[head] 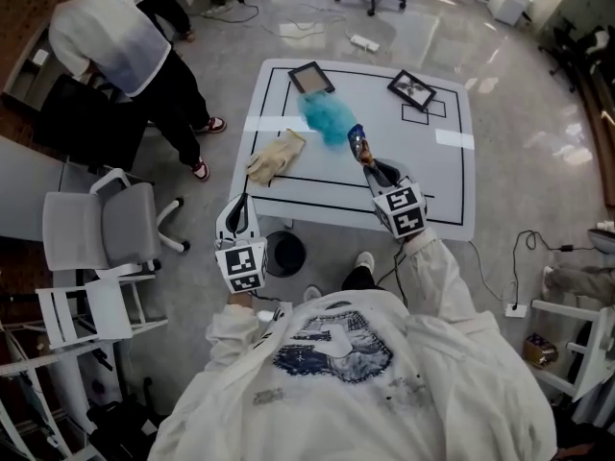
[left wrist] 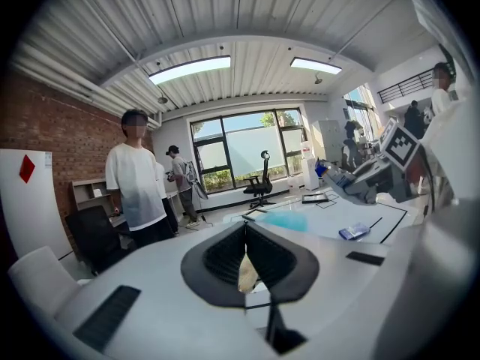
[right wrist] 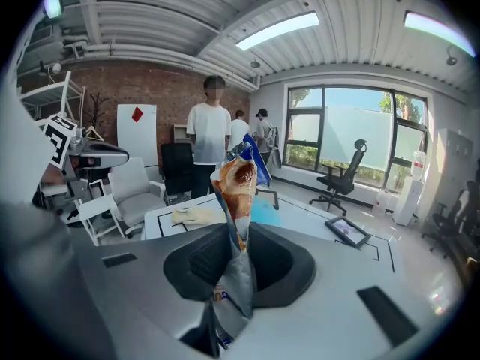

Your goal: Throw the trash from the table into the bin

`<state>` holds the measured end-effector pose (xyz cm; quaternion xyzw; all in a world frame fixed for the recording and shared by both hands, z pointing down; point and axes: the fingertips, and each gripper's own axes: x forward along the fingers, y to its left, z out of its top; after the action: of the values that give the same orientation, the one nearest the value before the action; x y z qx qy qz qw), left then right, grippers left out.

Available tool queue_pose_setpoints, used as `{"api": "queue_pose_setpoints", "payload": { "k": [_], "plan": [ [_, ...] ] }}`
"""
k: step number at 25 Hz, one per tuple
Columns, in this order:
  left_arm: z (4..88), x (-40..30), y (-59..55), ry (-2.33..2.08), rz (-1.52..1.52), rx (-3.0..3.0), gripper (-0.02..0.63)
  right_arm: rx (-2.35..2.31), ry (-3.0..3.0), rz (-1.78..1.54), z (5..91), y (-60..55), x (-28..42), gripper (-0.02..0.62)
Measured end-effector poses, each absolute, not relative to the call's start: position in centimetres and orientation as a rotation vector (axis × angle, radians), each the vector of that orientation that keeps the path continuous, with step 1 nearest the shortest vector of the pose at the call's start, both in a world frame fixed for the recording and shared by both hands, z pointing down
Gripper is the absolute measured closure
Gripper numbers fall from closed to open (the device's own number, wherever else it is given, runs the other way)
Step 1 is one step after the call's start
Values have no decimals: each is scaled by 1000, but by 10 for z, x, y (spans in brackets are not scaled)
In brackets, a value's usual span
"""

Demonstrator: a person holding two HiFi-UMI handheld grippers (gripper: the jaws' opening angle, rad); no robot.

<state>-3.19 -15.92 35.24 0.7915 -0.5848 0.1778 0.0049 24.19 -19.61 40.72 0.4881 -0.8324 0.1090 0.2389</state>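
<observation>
My right gripper (head: 364,158) hangs over the front middle of the white table (head: 442,200), shut on a crumpled snack wrapper (head: 357,142) that sticks up from its jaws. The wrapper (right wrist: 234,182) is orange, silver and blue. My left gripper (head: 235,211) is off the table's front left corner, jaws together (left wrist: 244,235). A beige sliver shows in their slit, and I cannot tell whether it is held. A beige glove (head: 275,155), a teal bag (head: 327,118) and a small blue packet (left wrist: 352,231) lie on the table. The black bin (head: 284,254) stands on the floor under the table's front edge.
Two dark framed pictures (head: 311,78) (head: 411,88) lie at the table's far side. A person in a white shirt (head: 106,27) stands at the far left. A grey chair (head: 120,224) and white racks (head: 86,305) are to my left. Cables (head: 524,257) run on the right.
</observation>
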Motion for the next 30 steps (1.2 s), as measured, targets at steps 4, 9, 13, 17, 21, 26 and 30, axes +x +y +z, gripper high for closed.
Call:
{"api": "queue_pose_setpoints", "payload": {
  "k": [4, 9, 13, 17, 21, 26, 30],
  "plan": [
    [353, -70, -133, -1842, 562, 2488, 598, 1333, -2290, 271, 401, -174, 200, 525],
    [355, -110, -97, -1840, 557, 2488, 598, 1320, -2300, 254, 398, -140, 150, 525],
    [359, -137, -70, -1855, 549, 2471, 598, 1291, -2314, 247, 401, -114, 118, 525],
    [361, -159, -47, -1879, 542, 2444, 598, 1252, -2330, 244, 404, -95, 91, 525],
    [368, -180, -24, -1890, 543, 2404, 598, 1205, -2347, 236, 404, -77, 62, 525],
    [380, -195, -4, -1901, 553, 2353, 598, 1131, -2374, 227, 408, -63, 32, 525],
    [391, -201, 5, -1906, 562, 2312, 598, 1063, -2398, 236, 417, -56, 11, 525]
  ]
}}
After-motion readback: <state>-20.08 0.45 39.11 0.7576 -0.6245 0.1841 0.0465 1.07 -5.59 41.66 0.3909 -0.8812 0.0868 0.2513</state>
